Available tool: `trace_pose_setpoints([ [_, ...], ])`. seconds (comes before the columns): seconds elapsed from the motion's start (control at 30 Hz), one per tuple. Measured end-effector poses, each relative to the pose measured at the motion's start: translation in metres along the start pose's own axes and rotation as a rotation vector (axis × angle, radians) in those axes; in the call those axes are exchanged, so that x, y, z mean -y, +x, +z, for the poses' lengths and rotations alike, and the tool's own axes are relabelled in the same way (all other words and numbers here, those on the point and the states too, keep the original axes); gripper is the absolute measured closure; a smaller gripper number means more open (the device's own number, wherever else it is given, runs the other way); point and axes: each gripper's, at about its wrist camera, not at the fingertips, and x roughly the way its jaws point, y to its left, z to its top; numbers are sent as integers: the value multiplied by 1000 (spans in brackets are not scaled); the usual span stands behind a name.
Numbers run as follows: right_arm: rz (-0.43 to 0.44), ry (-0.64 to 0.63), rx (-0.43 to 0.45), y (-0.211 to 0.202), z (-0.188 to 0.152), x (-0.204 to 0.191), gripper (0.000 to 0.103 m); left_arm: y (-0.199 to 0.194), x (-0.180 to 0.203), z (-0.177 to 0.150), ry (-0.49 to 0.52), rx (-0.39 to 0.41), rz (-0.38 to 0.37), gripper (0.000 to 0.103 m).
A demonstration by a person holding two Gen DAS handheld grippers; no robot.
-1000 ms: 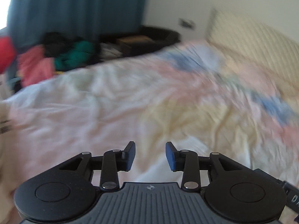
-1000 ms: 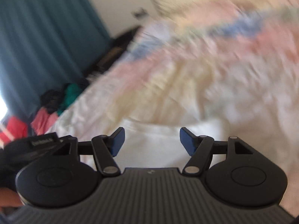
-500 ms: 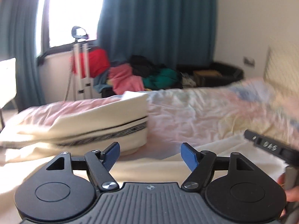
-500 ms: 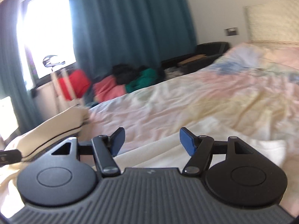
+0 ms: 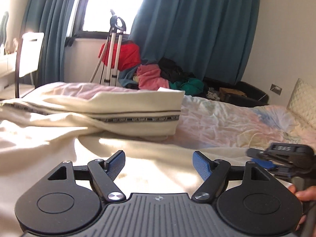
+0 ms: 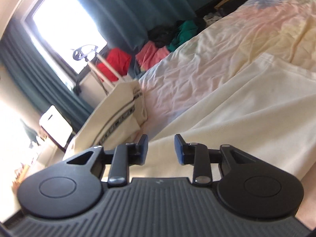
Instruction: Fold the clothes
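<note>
The left hand-held gripper [image 5: 159,163] is held just above a cream garment [image 5: 59,154] that is spread over the near part of the bed [image 5: 227,122]. Its blue pads [image 5: 201,165] are set wide apart, the jaws having just been opening, and nothing is seen between them; it is released.

The right hand-held gripper [image 6: 161,148] is seen tilted in its own view, low over the same cream garment [image 6: 246,114]. Its jaws have just been closing and now stand with a narrow gap between the pads [image 6: 178,148]. Cloth is seen through the gap, but it cannot be told whether any of it is pinched; no fabric is seen pressed by the pads. In the left wrist view this right gripper [image 5: 262,161] is found at the right edge, close above the cloth, with fingertips of a hand [image 5: 302,194] seen behind it.

Beyond the spread garment, a folded cream piece with a dark lettered band [image 5: 138,118] is lying on the bed's pastel sheet. Behind the bed, a heap of clothes [image 5: 158,77] in pink, red, black and green is piled below teal curtains [image 5: 197,29], beside a white stand [image 5: 113,55] and a bright window [image 5: 114,4].
</note>
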Motion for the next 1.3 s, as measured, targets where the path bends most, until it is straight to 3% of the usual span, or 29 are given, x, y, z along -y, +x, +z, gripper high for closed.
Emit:
trace_pose_setpoints([
  [0.23,31,74,-93,49,6,-17,63,10,-15,0,-87,23,42,22],
  [0.3,35,113,-117,76,9,-18,63,21,-24,-6,-107,0,7,22],
  [0.43,29,297,-133,143,9,-6,63,49,-36,-19,-99,-53,49,22],
  [0.63,29,415,-118,225,8,-9,65,82,-61,-26,-228,-111,3,22],
  [0.77,1,419,-67,256,14,-21,66,105,-65,-32,-193,-120,59,22],
  [0.9,49,490,-52,272,21,-23,64,115,-67,-36,-225,-121,40,22],
  [0.97,102,500,-64,275,24,-25,69,114,-65,-36,-219,-114,33,22],
  [1.03,36,380,-52,268,32,-39,86,112,-64,-37,-210,-111,27,22],
  [1.13,-22,298,-15,251,47,-47,90,111,-63,-37,-207,-110,25,22],
  [1.3,-135,205,131,202,107,-35,91,110,-64,-34,-228,-103,17,22],
])
